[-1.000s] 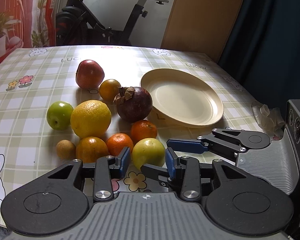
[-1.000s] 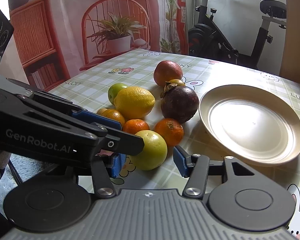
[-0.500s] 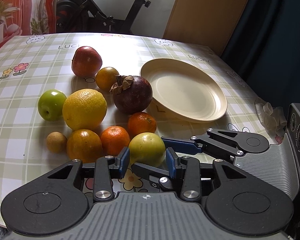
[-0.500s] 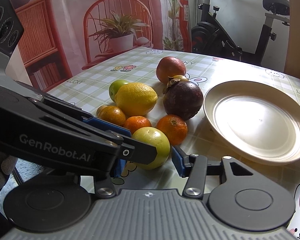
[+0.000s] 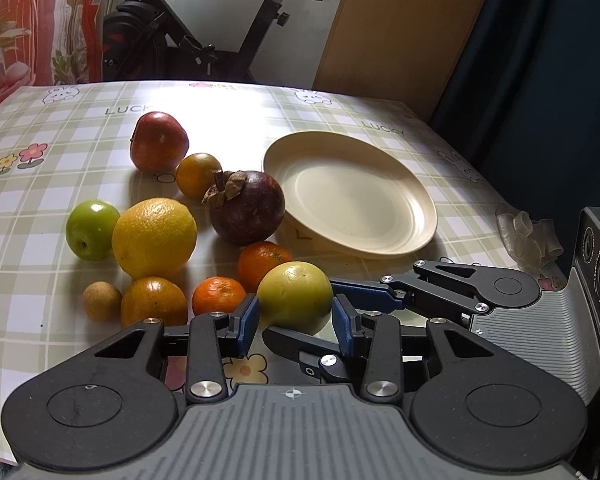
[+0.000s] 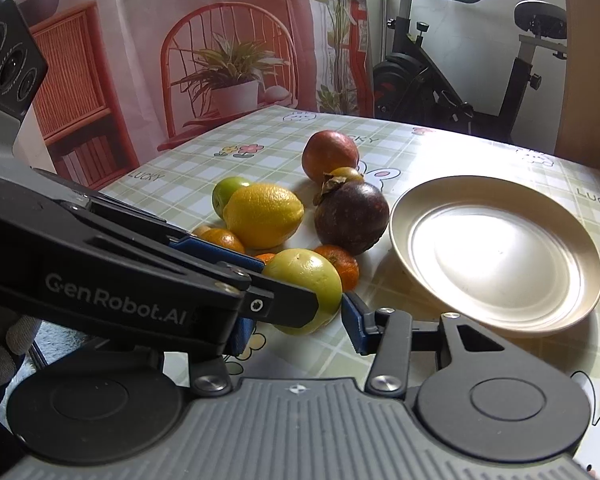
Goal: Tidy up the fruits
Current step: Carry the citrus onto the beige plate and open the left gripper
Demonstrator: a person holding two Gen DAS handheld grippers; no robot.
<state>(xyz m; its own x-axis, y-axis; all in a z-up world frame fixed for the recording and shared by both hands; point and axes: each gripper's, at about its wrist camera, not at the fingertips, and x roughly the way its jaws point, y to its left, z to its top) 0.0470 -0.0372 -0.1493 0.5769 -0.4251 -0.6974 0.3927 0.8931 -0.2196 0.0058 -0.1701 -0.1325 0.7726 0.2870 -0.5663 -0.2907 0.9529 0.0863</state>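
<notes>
Plate empty, nothing sorted yet; first pick just starting.
My left gripper (image 5: pixel 294 314) and right gripper (image 6: pixel 296 320) both have jaws spread around the same yellow-green fruit (image 5: pixel 295 295), not clearly pinching. Other fruit beyond the jaws; plate (image 5: pixel 418 236) ahead-right.

glossy plate (image 6: pixel 496 312) (plastic-looking), w/ shiny checked tablecloth (image 5: pixel 60 184).
</notes>
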